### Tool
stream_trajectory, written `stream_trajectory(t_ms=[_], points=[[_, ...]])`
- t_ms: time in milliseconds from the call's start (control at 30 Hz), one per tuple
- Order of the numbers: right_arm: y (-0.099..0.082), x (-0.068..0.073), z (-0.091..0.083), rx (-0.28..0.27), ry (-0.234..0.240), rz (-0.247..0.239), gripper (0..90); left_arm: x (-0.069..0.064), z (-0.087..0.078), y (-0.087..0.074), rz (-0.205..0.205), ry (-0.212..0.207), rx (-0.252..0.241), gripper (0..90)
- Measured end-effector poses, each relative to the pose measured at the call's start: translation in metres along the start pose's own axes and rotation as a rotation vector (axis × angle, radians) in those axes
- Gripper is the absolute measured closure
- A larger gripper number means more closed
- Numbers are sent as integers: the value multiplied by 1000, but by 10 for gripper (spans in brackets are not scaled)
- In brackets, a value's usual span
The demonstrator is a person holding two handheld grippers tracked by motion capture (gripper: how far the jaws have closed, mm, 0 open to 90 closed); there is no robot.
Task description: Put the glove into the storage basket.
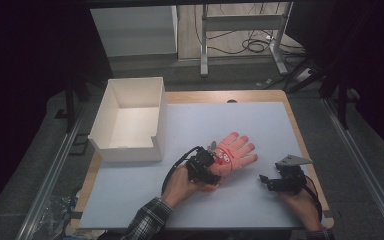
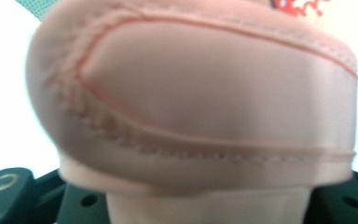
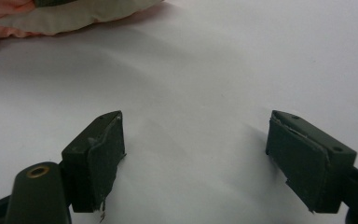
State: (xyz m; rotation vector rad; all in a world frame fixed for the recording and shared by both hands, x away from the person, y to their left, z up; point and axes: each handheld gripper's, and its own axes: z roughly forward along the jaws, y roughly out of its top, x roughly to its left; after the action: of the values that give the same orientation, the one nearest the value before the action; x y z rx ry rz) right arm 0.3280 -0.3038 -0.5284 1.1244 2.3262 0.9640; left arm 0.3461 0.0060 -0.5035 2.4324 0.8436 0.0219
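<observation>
**Left gripper clamped on the cuff of a pink glove**

At the far left of the table (image 1: pixel 130 195) stands a white box (image 1: pixel 130 120), open at the top, on the edge of the pale mat. To its right, near the middle of the mat, lies a pink glove (image 1: pixel 235 150), flat, its fingers pointing away from the person and a little to the right. The left gripper (image 1: pixel 215 175) sits at the cuff end of the glove. In the left gripper view the pink fabric (image 2: pixel 191 93) bulges up very close between the jaws, so the jaws are closed on the glove's cuff. Further right, well apart from the glove, the right gripper (image 1: pixel 267 182) rests low over the bare mat. Its jaws stand wide apart and nothing is between them; in the right gripper view the pads (image 3: pixel 105 154) frame only the mat, with the glove's edge (image 3: pixel 51 16) at the upper left.
</observation>
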Motion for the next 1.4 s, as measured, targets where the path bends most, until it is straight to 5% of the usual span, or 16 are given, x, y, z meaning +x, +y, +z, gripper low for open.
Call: stream_trajectory(t_ms=[267,467,1400], points=[[0,0,0,0,0,3,197,2,-4,3,-6,-16,-11,545],[0,0,0,0,1,3,197,5,-11,8,-19,16,-20,547],[0,0,0,-4,3,5,197,54,-98,46,-129,153,-93,550]])
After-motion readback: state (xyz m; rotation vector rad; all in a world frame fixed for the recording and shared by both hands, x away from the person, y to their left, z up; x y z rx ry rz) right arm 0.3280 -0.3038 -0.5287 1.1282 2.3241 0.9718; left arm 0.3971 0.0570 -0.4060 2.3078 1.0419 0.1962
